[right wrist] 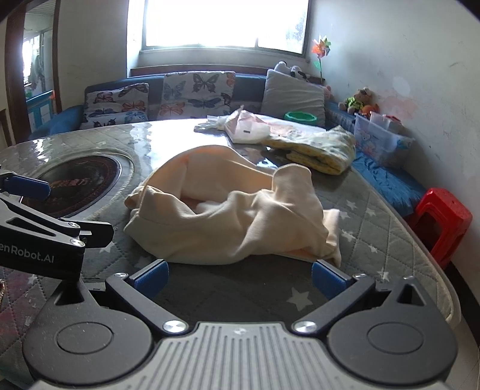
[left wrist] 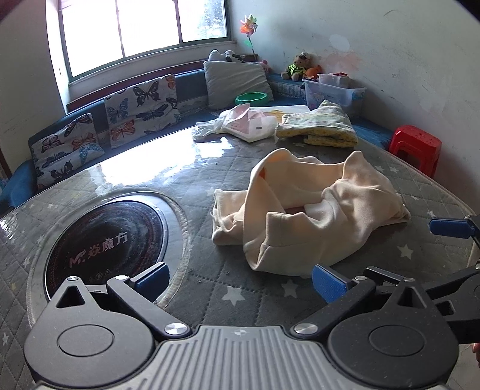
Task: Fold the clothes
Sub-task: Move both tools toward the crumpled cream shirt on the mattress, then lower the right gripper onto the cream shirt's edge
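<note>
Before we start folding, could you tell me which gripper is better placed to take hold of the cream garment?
Probably the right gripper: it is open and faces the cream garment head-on, close to its near edge. The left gripper, also open, has it off to its right.

Daylight poured through a wide window point(right wrist: 225, 24) at the top of the frame, glaring off the glossy round table point(left wrist: 144, 180) with its grey star-quilted cover. Below the sill ran a blue bench point(right wrist: 249, 87) lined with butterfly cushions point(right wrist: 198, 93) and a grey pillow point(right wrist: 292, 93). A scuffed white wall point(left wrist: 405, 60) filled the upper right, with a red plastic stool point(right wrist: 441, 219) beneath it. A doorway point(right wrist: 36, 69) opened at far left.
</note>
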